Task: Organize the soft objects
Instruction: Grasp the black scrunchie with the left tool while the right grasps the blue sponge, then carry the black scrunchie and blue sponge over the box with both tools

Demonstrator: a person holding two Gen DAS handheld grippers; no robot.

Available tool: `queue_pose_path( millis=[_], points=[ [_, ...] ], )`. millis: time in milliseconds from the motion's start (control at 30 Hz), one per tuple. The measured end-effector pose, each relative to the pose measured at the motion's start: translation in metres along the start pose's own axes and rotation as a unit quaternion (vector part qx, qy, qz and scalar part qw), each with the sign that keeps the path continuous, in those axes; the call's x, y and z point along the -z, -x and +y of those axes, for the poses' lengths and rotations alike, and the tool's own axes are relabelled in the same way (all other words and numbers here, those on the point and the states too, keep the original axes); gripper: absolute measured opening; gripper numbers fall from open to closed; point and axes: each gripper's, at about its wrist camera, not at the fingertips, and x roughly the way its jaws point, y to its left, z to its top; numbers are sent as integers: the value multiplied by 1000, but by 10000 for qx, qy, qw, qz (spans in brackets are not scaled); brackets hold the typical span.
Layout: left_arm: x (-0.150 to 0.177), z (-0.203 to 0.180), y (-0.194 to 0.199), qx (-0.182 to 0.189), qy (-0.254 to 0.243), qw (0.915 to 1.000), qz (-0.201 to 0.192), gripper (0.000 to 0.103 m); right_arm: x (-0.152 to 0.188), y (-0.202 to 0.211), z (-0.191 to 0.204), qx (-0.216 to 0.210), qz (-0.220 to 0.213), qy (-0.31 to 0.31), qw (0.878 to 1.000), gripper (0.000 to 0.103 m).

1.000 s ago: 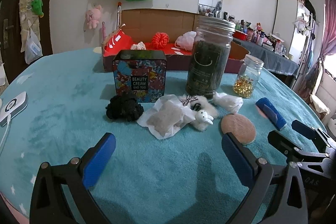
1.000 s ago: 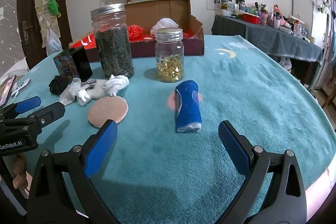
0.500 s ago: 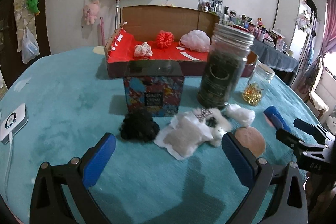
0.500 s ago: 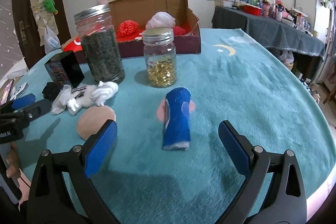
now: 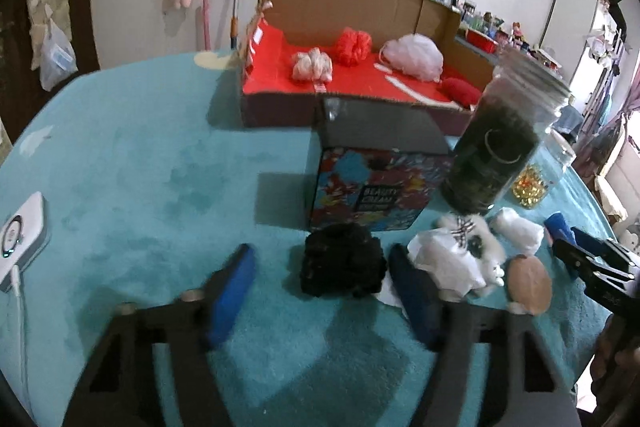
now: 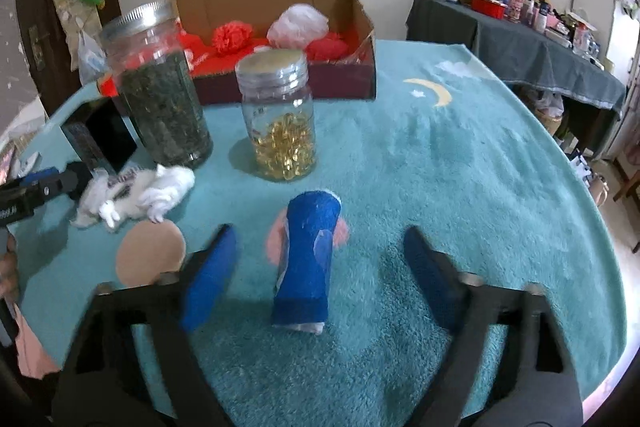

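The left tongs (image 5: 320, 287) sit at the bottom of the left wrist view, jaws closing, with the black pompom (image 5: 342, 261) between the blue pads; the right pad (image 5: 412, 291) is just beside it, the left pad well clear, so nothing is gripped. Only this view shows the pompom, the patterned box (image 5: 372, 187) right behind it, and a white device (image 5: 22, 235) at the left edge of the teal tabletop (image 5: 140, 167). It also looks down into the red-lined carton (image 5: 352, 67) in the upper middle, where a pale bundle, a red pompom and a white pouf lie. The right tongs (image 6: 320, 275) fill the bottom of the right wrist view, jaws closing around the blue roll (image 6: 308, 259), which lies lengthwise between the pads with a gap on both sides. The roll is a mere blue tip at the right edge of the left view. The right view alone shows the gold-filled jar (image 6: 280, 123) whole, a moon print on the tabletop and the cluttered side table at upper right. Both views show the tall dark jar (image 6: 160, 91), the white plush heap (image 6: 136, 195) and the tan disc (image 6: 150, 257), with each tongs in the other's edge.
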Motion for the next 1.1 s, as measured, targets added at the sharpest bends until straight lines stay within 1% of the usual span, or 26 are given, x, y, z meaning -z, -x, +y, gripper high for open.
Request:
queue_pose_path(
  millis=[33,67,100,133,167,233,333,500,567,733,900,967,1100],
  points=[
    [-1,1,-2,84,7,10000,34,48,1,-2,1,24,26,36,10000,50],
    [-1,1,-2,139,1,9999,18,35,1,0,3,53,-44,119,9999,44],
    [-1,1,0,233,-10,9997,0,32,2,1,5,-14,-52,181,9998,26],
    [-1,1,1,259,-33,9997,5,32,1,2,6,-63,-70,196,9998,24],
    [-1,0,3,234,-50,9997,-19,31,1,3,6,-98,-90,177,9998,23],
    [0,-2,8,260,-75,9996,-78,30,0,7,5,-345,-99,122,9993,22],
    [0,-8,16,317,-127,9992,-188,30,-3,13,9,-481,-192,133,9986,22],
    [1,-33,30,647,-480,9963,-306,30,-11,20,16,-745,-294,166,9967,22],
    [1,-45,29,863,-623,9939,-276,30,-14,20,21,-840,-306,222,9958,22],
    [-5,-68,21,1228,-815,9889,-211,30,-22,19,30,-1192,-293,289,9920,22],
    [-9,-86,13,1412,-1016,9847,-110,30,-28,17,39,-1453,-297,383,9882,22],
    [-11,-89,9,1439,-1050,9840,-73,30,-31,15,42,-1582,-280,393,9862,22],
    [-12,-92,5,1465,-1073,9834,-16,30,-34,13,47,-1679,-264,471,9843,22]
  ],
)
